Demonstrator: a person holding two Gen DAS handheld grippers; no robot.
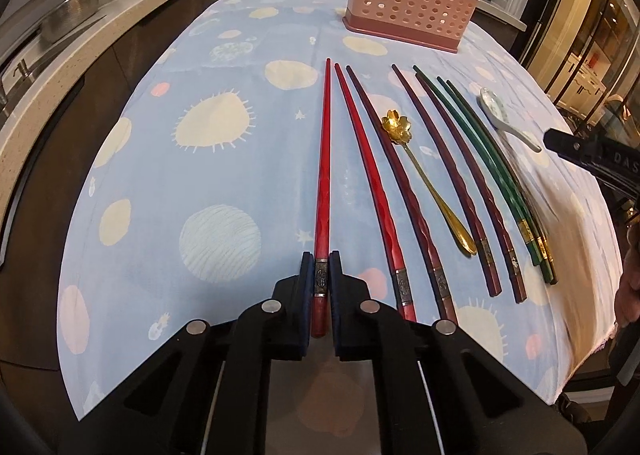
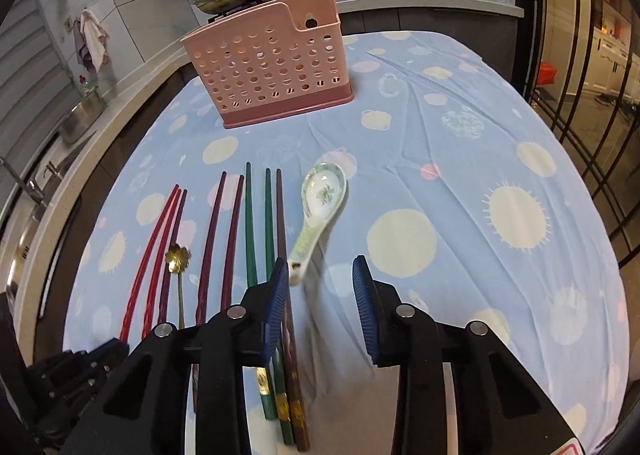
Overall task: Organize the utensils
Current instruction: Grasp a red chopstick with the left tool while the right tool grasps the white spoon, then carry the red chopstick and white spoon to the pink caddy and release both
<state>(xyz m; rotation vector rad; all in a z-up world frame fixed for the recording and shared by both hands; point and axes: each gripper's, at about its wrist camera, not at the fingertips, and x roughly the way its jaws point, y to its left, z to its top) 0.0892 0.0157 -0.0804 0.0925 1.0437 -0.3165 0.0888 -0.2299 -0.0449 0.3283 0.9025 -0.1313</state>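
Nearest to the left wrist camera, the left gripper [image 1: 321, 275] has its blue-padded fingers [image 1: 306, 279] clenched on the thick end of a bright red chopstick [image 1: 325, 175], right at its metal band; the stick runs straight away from the gripper over the bench [image 1: 160, 183], which is covered by a light blue cloth printed with cream and pink circles.

Just to the right of it, near the bench's near edge, lies a fanned row: a second red chopstick [image 1: 370, 191], a dark maroon chopstick [image 1: 394, 179], a gold metal spoon with a flower-shaped bowl [image 1: 424, 175], two more dark purple-brown chopsticks [image 1: 460, 183], and then dark green chopsticks with gold bands [image 1: 496, 175]. All lie flat, thick ends toward the near edge.

Toward the right edge of the row, the right gripper [image 2: 320, 287] hangs with its fingers [image 2: 362, 295] spread wide apart and gripping nothing. Its left finger stands over the green and brown chopsticks. A white ceramic soup spoon with a green floral print [image 2: 320, 207] lies just beyond the gap, with its handle end pointing in between the fingers.

Farther off, toward the far edge of the bench, a pink perforated plastic utensil holder [image 2: 272, 71] stands upright on its darker pink base.
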